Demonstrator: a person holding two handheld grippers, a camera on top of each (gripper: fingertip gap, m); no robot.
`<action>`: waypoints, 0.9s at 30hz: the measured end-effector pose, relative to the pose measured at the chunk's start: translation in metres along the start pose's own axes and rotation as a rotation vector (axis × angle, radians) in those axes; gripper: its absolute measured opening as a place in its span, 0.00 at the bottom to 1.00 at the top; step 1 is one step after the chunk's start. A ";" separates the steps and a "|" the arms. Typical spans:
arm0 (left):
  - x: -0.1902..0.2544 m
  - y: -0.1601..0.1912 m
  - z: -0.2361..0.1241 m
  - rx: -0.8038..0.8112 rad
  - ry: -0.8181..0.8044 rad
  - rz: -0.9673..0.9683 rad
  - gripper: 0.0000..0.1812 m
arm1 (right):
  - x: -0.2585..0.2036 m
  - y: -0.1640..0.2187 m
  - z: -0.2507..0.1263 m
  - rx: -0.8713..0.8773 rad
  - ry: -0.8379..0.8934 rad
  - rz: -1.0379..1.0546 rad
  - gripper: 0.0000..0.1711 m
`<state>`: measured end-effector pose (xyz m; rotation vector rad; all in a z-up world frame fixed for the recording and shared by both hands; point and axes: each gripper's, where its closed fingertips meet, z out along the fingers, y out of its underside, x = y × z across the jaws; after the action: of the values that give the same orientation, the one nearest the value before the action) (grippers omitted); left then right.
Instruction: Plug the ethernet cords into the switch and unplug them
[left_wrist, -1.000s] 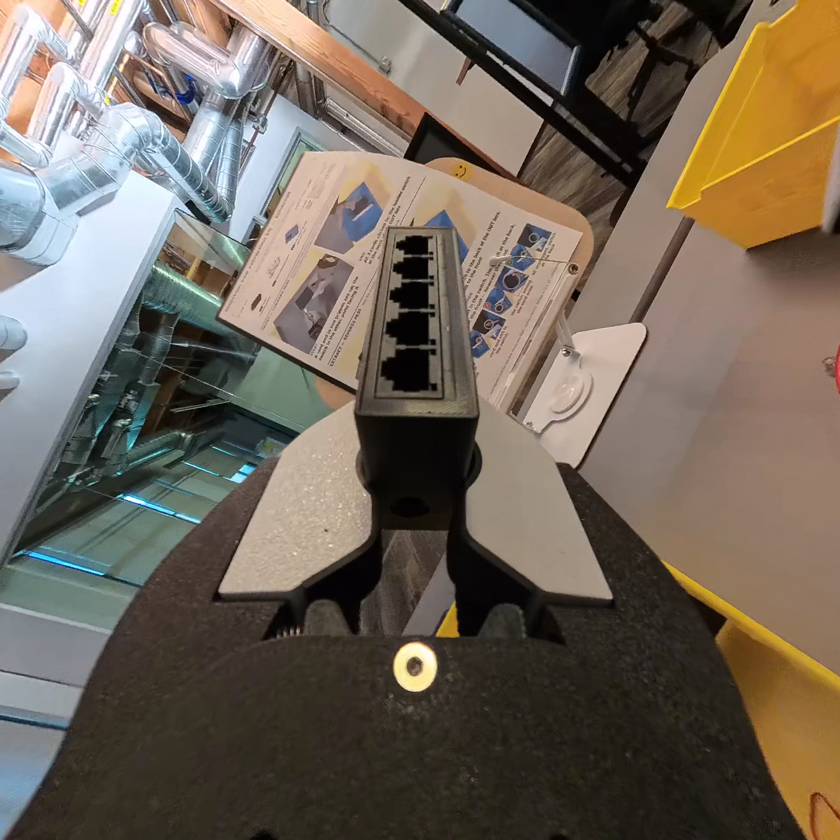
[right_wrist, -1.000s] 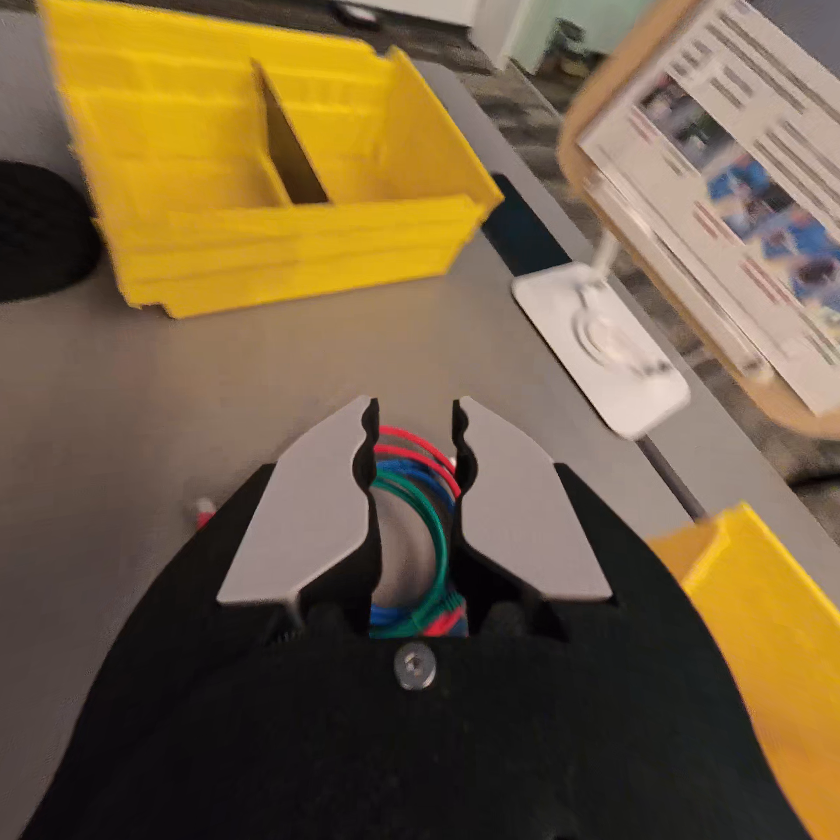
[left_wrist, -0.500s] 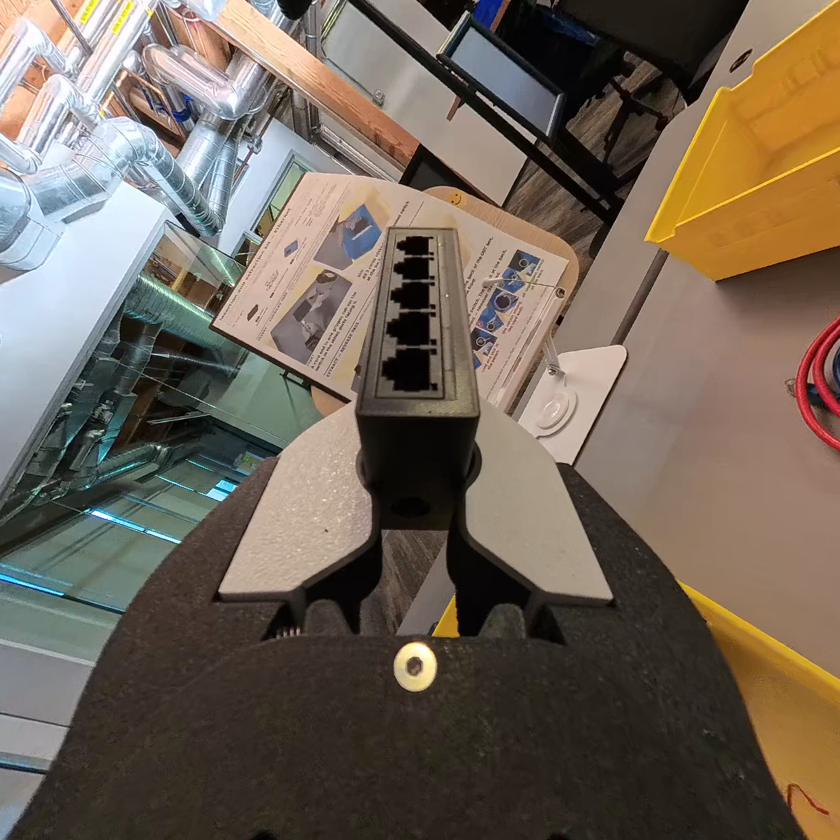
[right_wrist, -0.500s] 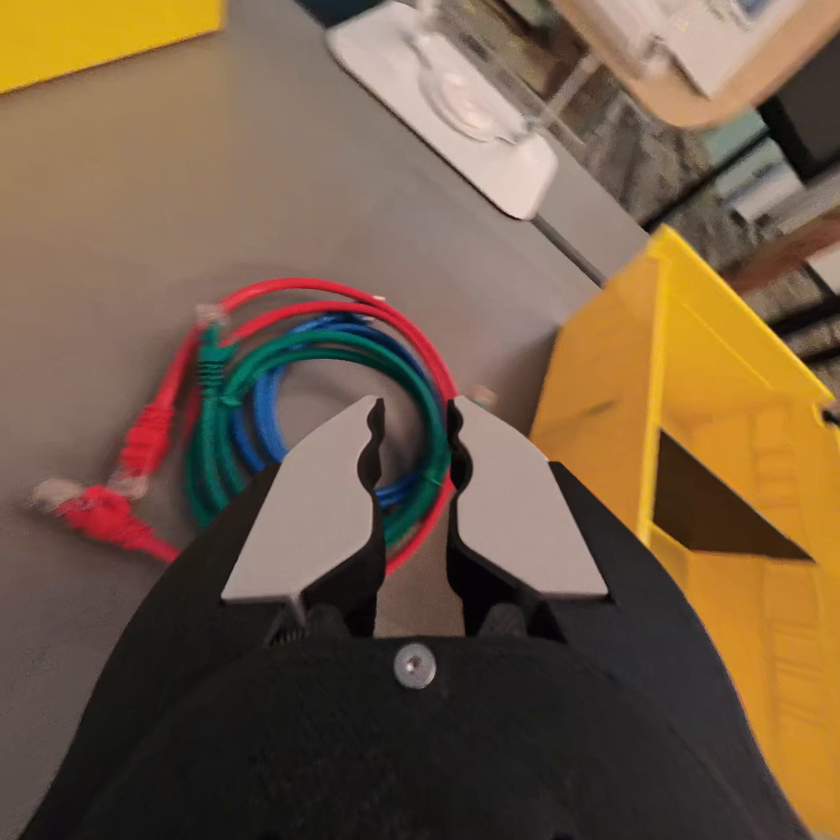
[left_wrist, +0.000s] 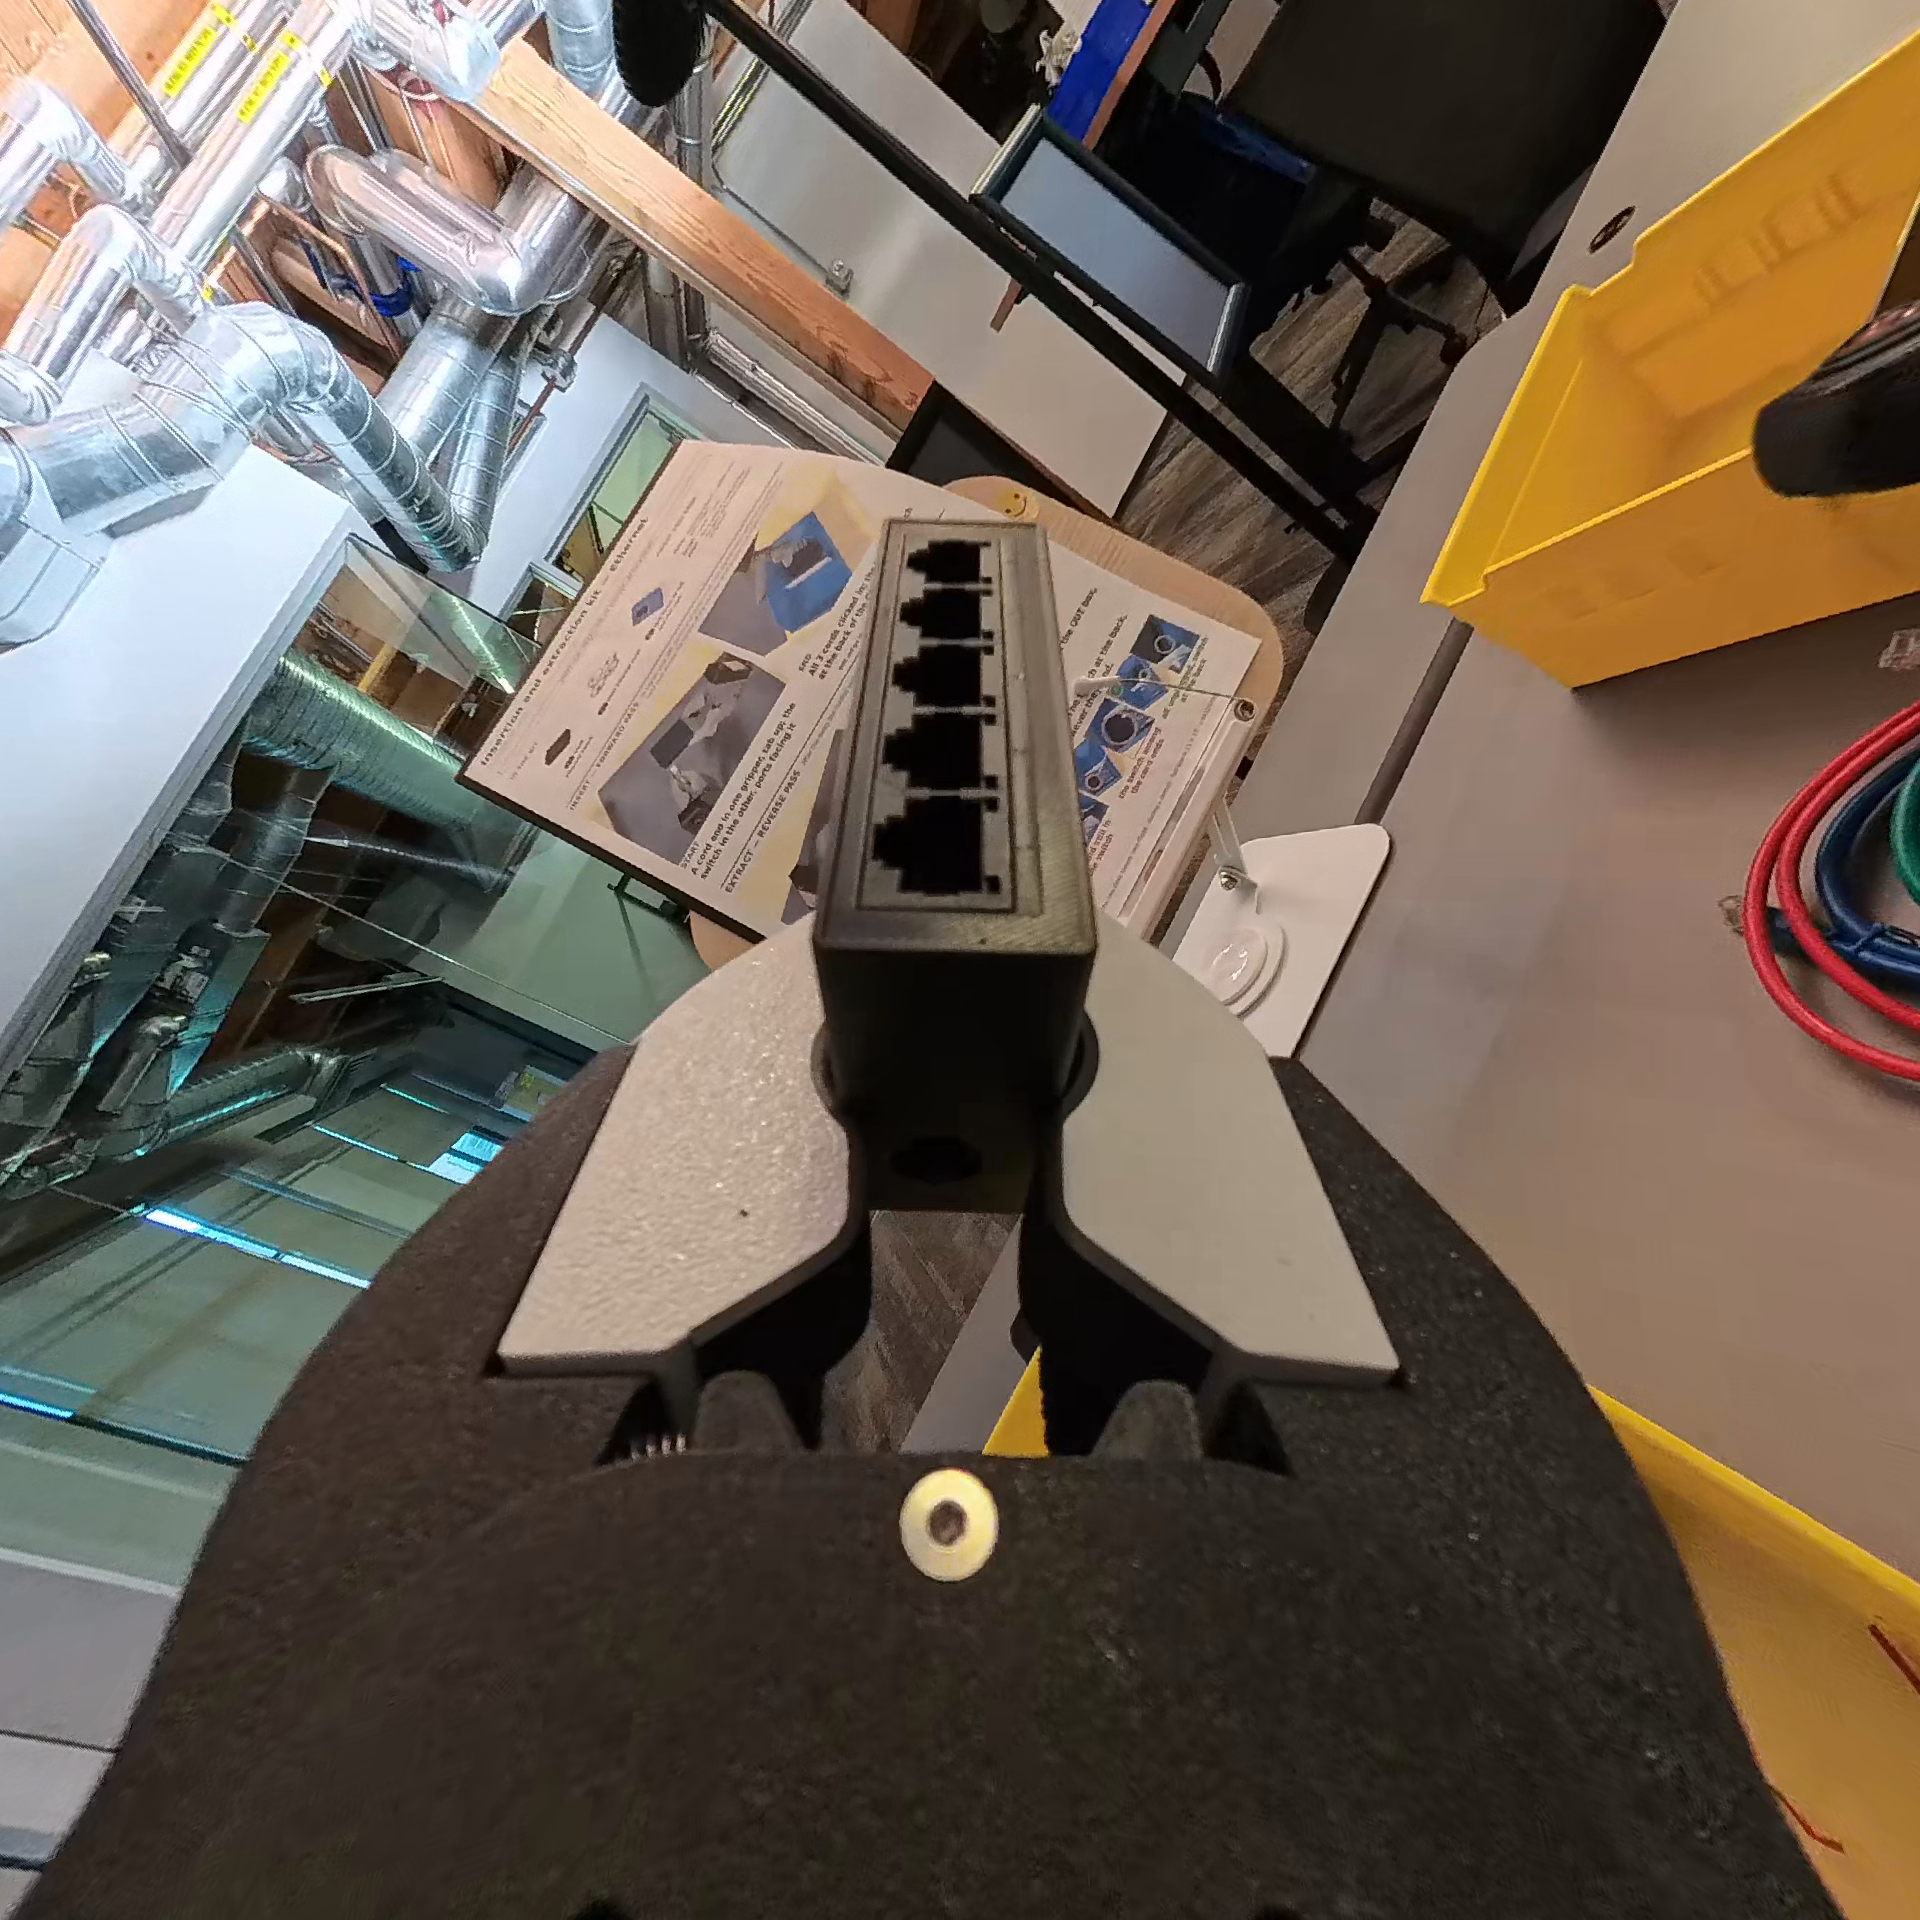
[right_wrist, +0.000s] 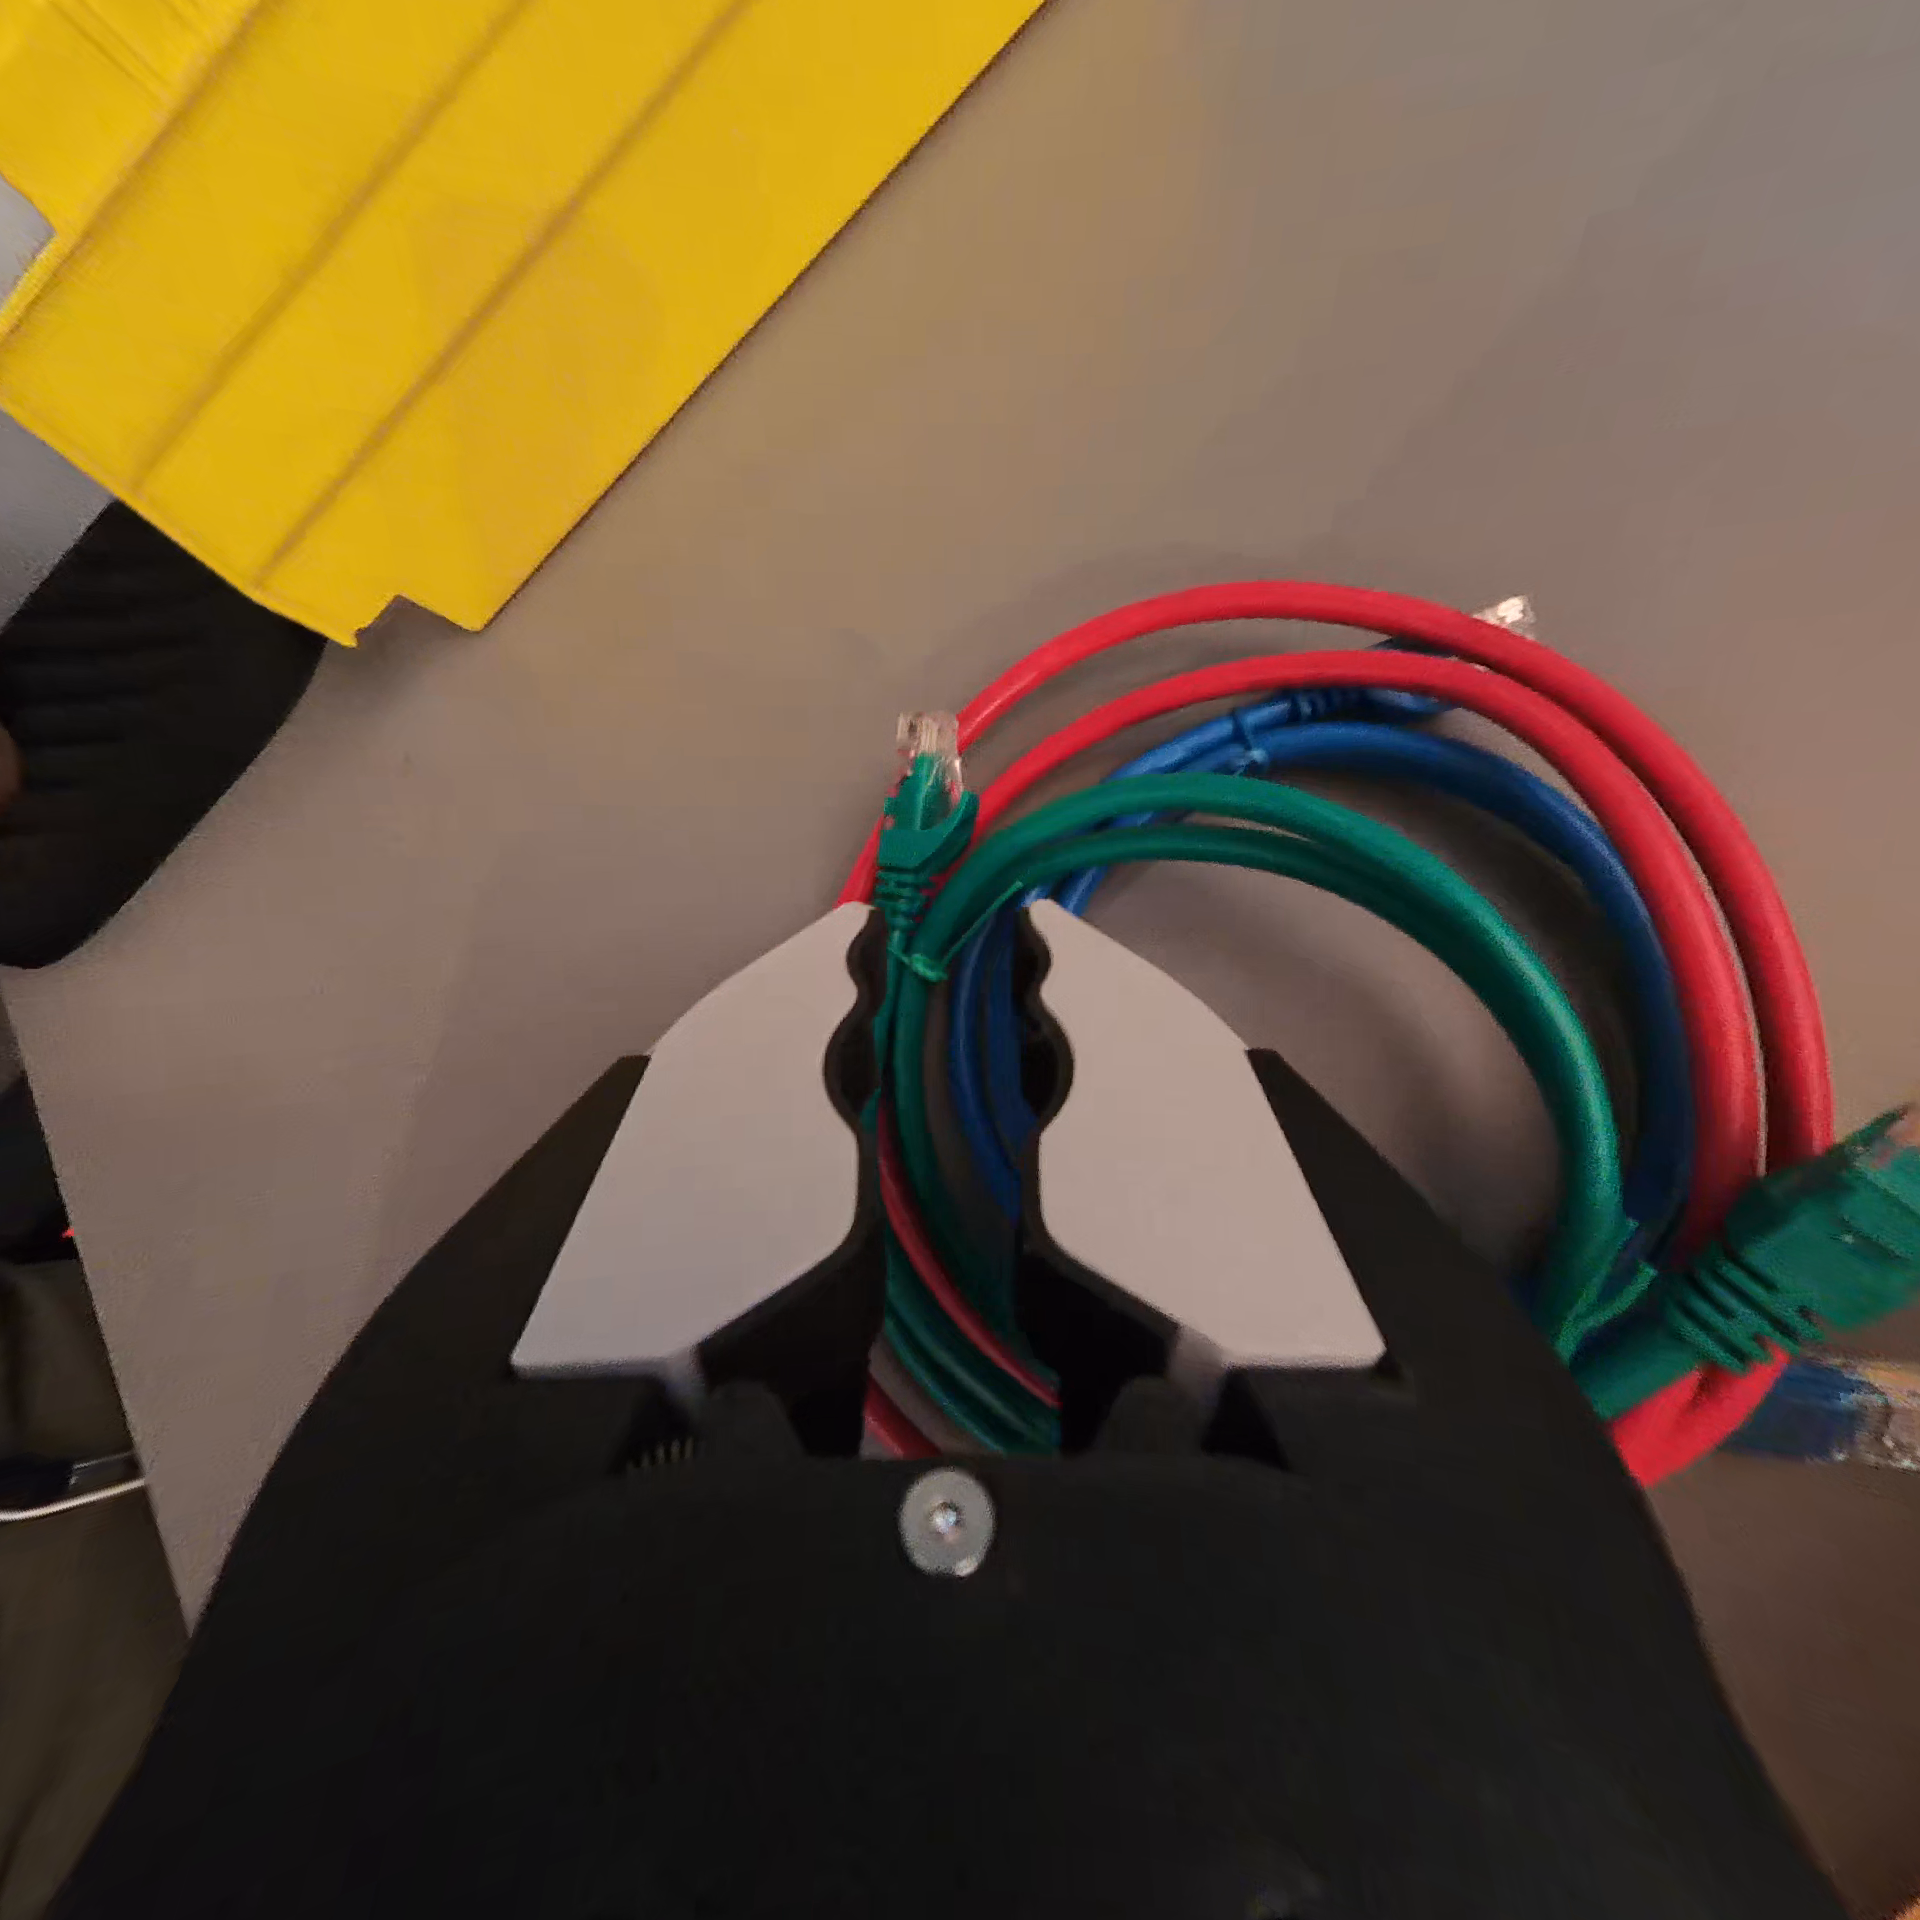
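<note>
1. Left gripper (left_wrist: 956, 1039): clamped on the near end of the black switch (left_wrist: 961, 748), which is held off the table. Long axis of the switch running up the frame, away from the camera, port face turned toward the lens.
2. Ports on that face: five, in one row, all empty.
3. Right gripper (right_wrist: 951, 914): jaws parted by a narrow gap, poised over the coiled cords. Green and blue strands showing through the gap; no grip to be made out.
4. Deciding relation: green plug (right_wrist: 920, 800) just beyond the fingertips, slightly left of the gap at frame centre. Its long axis roughly in line with the fingers, clear tip pointing up the frame. Probably the nearest end to seize; calls for a short reach forward and a closing on the boot.
5. Nearer gripper: the right one, directly above the cords; the left one occupied with the switch and well apart from them.
6. Cords, counted: three, namely one green cord (right_wrist: 1351, 862), one blue cord (right_wrist: 1558, 821), one red cord (right_wrist: 1455, 623), looped together and lying on the grey table (right_wrist: 1351, 312), centre to right of frame.
7. A second green plug (right_wrist: 1829, 1247) at the right edge.
8. Yellow bin (right_wrist: 416, 312): upper left of the right wrist view, apart from the coil.
9. Instruction sheet (left_wrist: 727, 707) on its stand: behind the switch, centre left in the left wrist view.
</note>
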<state>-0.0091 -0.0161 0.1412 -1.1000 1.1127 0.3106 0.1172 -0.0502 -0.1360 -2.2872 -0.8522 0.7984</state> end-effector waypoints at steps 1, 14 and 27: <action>0.000 0.000 0.001 -0.001 0.001 -0.001 0.17 | 0.000 0.000 0.001 -0.013 0.000 -0.008 0.15; 0.011 0.002 0.009 -0.029 0.024 0.032 0.17 | -0.002 0.001 0.008 -0.055 0.019 -0.076 0.19; 0.018 0.001 0.012 -0.047 0.031 0.064 0.16 | -0.014 -0.004 0.021 -0.082 0.019 -0.197 0.09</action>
<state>0.0050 -0.0109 0.1262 -1.1155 1.1743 0.3726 0.0927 -0.0518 -0.1425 -2.2337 -1.0997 0.6647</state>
